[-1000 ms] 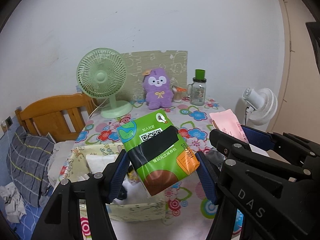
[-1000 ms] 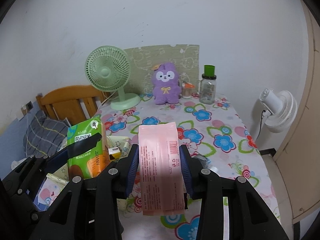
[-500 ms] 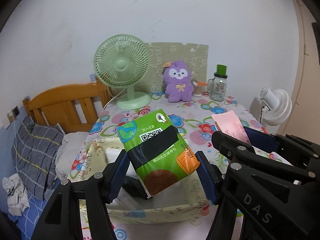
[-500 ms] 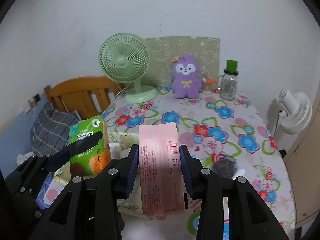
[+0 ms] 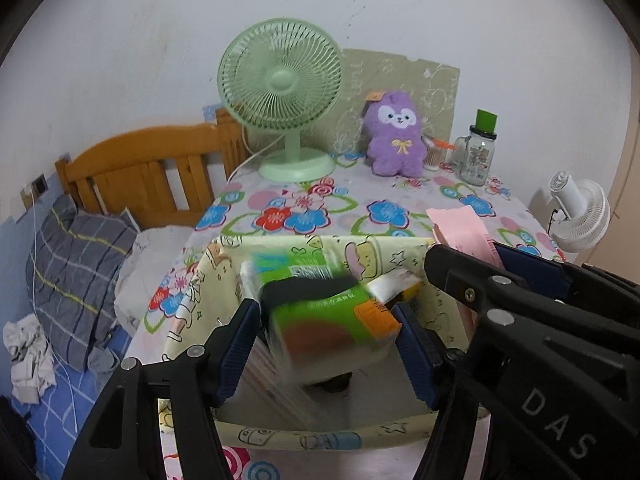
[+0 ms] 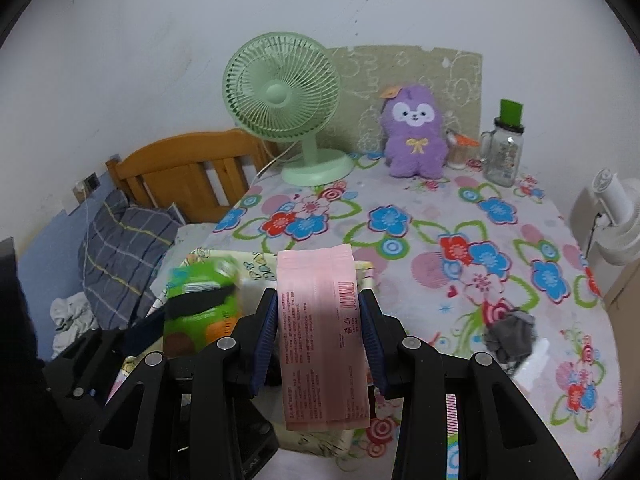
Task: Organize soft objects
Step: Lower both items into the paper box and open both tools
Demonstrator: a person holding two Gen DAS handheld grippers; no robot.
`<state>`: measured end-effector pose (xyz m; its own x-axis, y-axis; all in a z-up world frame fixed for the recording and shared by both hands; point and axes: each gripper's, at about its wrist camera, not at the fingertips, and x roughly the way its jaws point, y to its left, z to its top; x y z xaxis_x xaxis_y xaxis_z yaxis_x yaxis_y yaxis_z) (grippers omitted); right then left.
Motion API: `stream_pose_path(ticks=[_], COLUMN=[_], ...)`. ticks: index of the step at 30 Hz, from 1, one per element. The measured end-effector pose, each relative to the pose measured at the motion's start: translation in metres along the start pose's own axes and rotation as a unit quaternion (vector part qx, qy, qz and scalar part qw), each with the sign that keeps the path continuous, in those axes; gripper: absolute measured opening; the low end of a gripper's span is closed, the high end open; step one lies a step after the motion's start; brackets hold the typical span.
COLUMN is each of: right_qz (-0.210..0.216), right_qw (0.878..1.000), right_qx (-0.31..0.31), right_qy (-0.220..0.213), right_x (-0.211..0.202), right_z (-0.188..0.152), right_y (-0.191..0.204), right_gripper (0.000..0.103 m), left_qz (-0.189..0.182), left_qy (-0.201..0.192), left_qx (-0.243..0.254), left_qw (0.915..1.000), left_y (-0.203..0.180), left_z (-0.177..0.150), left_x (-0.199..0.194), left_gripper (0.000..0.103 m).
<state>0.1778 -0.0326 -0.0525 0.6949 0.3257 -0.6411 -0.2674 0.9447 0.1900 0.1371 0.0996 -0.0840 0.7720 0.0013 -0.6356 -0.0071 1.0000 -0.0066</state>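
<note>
A green tissue pack [image 5: 320, 320] shows blurred and tipped over between the blue pads of my left gripper [image 5: 326, 310], loose from them, just above the open yellow fabric bin [image 5: 280, 248]. The bin holds white packs and something dark. My right gripper [image 6: 317, 298] is shut on a flat pink pack [image 6: 320, 320], held upright over the bin's right side [image 6: 256, 264]. In the right wrist view the green pack [image 6: 200, 308] sits to the left of the pink one. A purple plush toy [image 6: 416, 136] stands at the back of the table, and a crumpled grey cloth [image 6: 512, 332] lies on the right.
A green desk fan [image 5: 280, 88] and a glass jar with a green lid [image 5: 478, 152] stand at the table's back edge. A white fan [image 5: 580, 212] is off the table's right side. A wooden bed headboard [image 5: 152, 172] and a checked pillow [image 5: 76, 272] lie to the left.
Both grippers moved forward and down over the fabric bin. The green pack, gripped upright before, has tipped flatter and dropped between the left pads. The pink pack stays gripped.
</note>
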Motion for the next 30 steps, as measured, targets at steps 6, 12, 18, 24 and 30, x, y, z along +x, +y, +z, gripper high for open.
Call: stream_pose_path(ticks=[6,12,18,24,30], right_qz=[0.004,0.019,0.019,-0.005,-0.016], right_qw=[1.0,0.999,0.999,0.999,0.999], right_qx=[-0.001,-0.002,0.009,0.01,0.01], right_qy=[0.017,0.033,0.033,0.036,0.028], right_x=[0.021,0.035,0.036,0.029,0.012], right_z=[-0.001,-0.005,-0.005,-0.006,-0.007], right_y=[0.003,0.007,0.005,-0.004,-0.015], right_gripper=[0.043,0.045,0.075,0.078,0.079], left_qz=[0.011,0.021,0.025,0.019,0.017], left_qy=[0.004,0.006,0.015,0.016,0.009], left_qx=[0.0,0.016,0.011,0.003,0.001], left_qw=[0.9999,0.9996,0.9995,0.9997,0.9998], left_y=[0.007,0.007,0.01,0.009,0.0], left_z=[-0.004,-0.008,-0.012,-0.011,-0.007], left_x=[0.01,0.013,0.015,0.011,0.002], left_gripper=[0.084,0.089,0.09,0.09,0.093])
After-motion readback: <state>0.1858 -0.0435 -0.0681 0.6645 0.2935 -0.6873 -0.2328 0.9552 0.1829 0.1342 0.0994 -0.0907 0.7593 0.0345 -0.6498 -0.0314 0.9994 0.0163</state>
